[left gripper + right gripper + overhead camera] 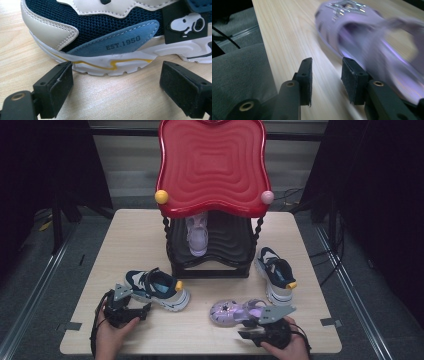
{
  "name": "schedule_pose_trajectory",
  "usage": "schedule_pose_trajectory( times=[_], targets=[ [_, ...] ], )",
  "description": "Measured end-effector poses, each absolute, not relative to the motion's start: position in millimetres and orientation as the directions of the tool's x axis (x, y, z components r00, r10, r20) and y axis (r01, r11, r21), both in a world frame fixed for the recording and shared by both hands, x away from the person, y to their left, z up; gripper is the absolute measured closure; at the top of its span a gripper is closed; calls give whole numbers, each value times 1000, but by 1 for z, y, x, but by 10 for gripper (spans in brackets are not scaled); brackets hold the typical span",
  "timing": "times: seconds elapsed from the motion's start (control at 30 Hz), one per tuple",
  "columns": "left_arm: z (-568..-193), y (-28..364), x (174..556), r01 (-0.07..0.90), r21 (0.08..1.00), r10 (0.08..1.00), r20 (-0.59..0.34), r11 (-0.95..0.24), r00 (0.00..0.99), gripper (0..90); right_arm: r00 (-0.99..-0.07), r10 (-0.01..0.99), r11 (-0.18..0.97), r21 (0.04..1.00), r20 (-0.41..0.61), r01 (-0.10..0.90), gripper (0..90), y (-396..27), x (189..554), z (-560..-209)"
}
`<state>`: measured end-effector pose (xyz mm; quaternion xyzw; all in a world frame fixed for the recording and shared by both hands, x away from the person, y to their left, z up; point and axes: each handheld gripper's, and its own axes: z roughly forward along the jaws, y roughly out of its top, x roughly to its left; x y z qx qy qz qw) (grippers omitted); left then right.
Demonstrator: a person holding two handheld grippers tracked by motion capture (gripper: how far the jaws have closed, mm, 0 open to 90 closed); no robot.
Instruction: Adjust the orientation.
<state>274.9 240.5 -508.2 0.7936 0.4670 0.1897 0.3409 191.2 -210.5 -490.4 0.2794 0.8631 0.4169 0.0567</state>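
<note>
One lilac shoe [197,236] is already parked on the rack [210,265]; three are left on the table [150,330]; left gripper [116,85] is spread by a navy sneaker [100,32]; right gripper [325,75] is gapped, empty, beside the sandal [372,45].

place: a recording studio or lab is suggested
evidence: black curtains [385,195], bare floor with cables [320,265], lone wooden table [140,230]

The rack's top tray [212,165] is glossy red with rippled rings. The near sneaker [105,32] is navy mesh, cream and blue, yellow-lined. The sandal [372,42] is lilac. The counter [130,240] is pale woodgrain.
</note>
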Motion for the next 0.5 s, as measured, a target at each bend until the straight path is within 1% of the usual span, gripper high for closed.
schedule_pose_trajectory(
  times=[0.07,0.2,0.27,0.3,0.37,0.4,0.47,0.5],
  targets=[
    [-508,240,275,611,721,873,-19,-326,488,113,-823,548,472,758,148,450,576,-225,187,-488],
    [-508,240,275,612,721,873,-19,-325,486,113,-802,586,483,745,116,460,475,-245,181,-487],
    [-508,240,275,612,721,873,-19,-326,486,113,-786,607,469,746,117,473,447,-253,180,-489],
    [-508,240,275,612,721,874,-19,-325,486,113,-773,624,464,742,114,484,410,-257,181,-490],
    [-508,240,275,612,720,874,-19,-325,486,113,-757,643,457,737,114,499,387,-263,183,-491],
    [-508,240,275,612,721,873,-19,-325,487,113,-753,648,455,737,111,500,363,-266,184,-491],
    [-508,240,275,612,720,874,-19,-325,486,113,-733,675,450,740,85,500,282,-270,187,-491],
    [-508,240,275,613,720,874,-19,-325,486,113,-719,690,444,738,81,509,260,-272,190,-491]
  ],
)
